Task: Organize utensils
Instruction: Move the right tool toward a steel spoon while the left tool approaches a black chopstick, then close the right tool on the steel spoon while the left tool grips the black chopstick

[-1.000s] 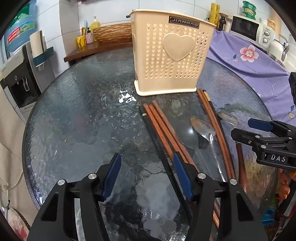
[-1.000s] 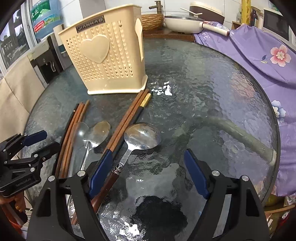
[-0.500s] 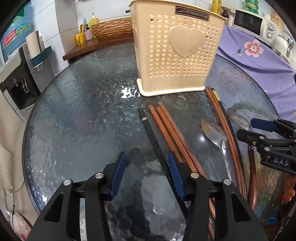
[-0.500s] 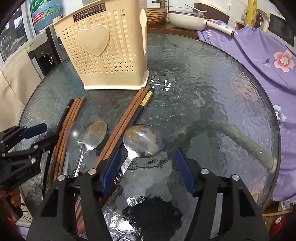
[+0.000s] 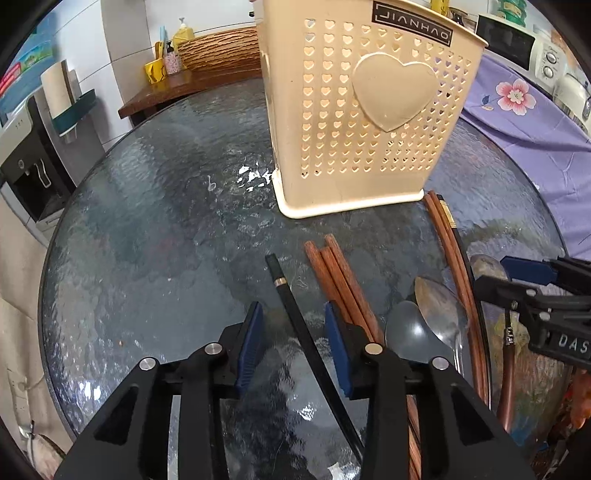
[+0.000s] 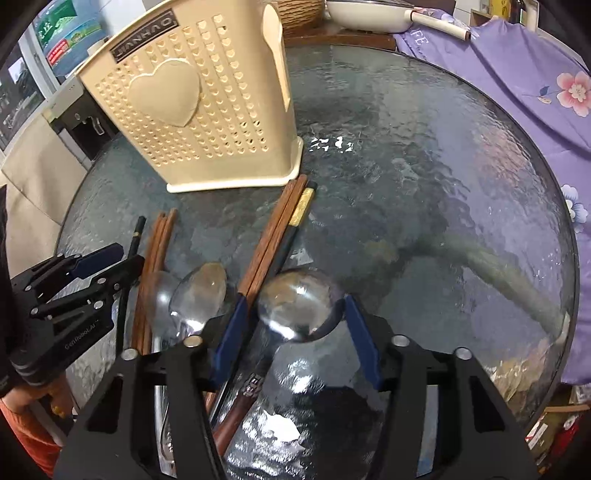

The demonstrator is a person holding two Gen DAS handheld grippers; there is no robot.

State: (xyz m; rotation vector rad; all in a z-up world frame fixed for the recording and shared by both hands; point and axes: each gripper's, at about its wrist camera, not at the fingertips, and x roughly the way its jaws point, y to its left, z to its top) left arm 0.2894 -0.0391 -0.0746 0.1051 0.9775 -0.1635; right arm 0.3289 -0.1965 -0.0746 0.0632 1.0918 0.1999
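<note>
A cream perforated utensil holder (image 5: 369,110) (image 6: 199,110) stands on the round glass table (image 5: 147,221) (image 6: 443,184). In front of it lie chopsticks and spoons. My left gripper (image 5: 291,317) straddles a black chopstick (image 5: 284,291); its jaws are closing and the pads stand clear of it. Brown chopsticks (image 5: 332,273) lie just right of it. My right gripper (image 6: 295,301) has the large steel spoon (image 6: 291,314) with the wooden handle between its closing jaws, with a gap still showing on the left side. Two smaller spoons (image 6: 203,288) and a second chopstick group (image 6: 273,236) lie to its left.
A purple floral cloth (image 6: 517,74) covers the surface at the right. Behind the table are a wooden side table with a woven basket (image 5: 218,48), a water dispenser (image 5: 29,166), a microwave (image 5: 509,40) and a white pan (image 6: 369,14). Each gripper shows at the other view's edge.
Both grippers moved forward toward the holder while their jaws narrowed. The left came around the black chopstick, the right around the large spoon's bowl.
</note>
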